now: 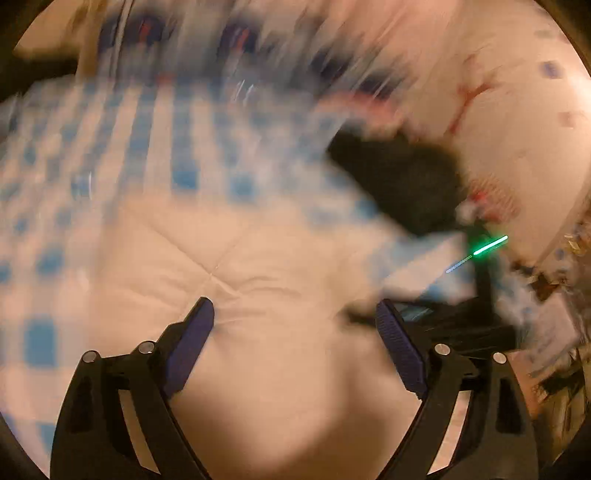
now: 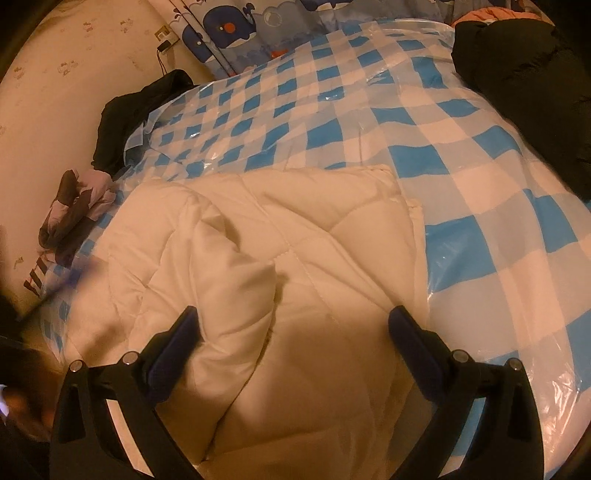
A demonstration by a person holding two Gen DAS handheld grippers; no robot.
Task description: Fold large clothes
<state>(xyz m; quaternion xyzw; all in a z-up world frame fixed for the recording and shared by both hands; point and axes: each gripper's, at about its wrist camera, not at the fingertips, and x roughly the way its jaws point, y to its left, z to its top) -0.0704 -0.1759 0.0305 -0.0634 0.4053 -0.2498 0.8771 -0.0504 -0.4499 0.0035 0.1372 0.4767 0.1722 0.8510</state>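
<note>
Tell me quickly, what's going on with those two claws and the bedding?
Left gripper open, empty. Right gripper open, empty. Cream quilted comforter lies partly folded on blue-and-white checked plastic sheet. Black garment at far edge, clear.

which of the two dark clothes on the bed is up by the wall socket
The black garment at the bed's left edge, below the socket; the other black garment lies far right.

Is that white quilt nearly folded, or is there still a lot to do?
Partly done, I'd say. The white quilt already lies doubled into a thick bundle on the blue checked sheet, with layered edges showing. Nothing is in hand: the left gripper and right gripper both hover open above it. The bundle looks lumpy and uneven, so probably another fold and some smoothing remain.
</note>
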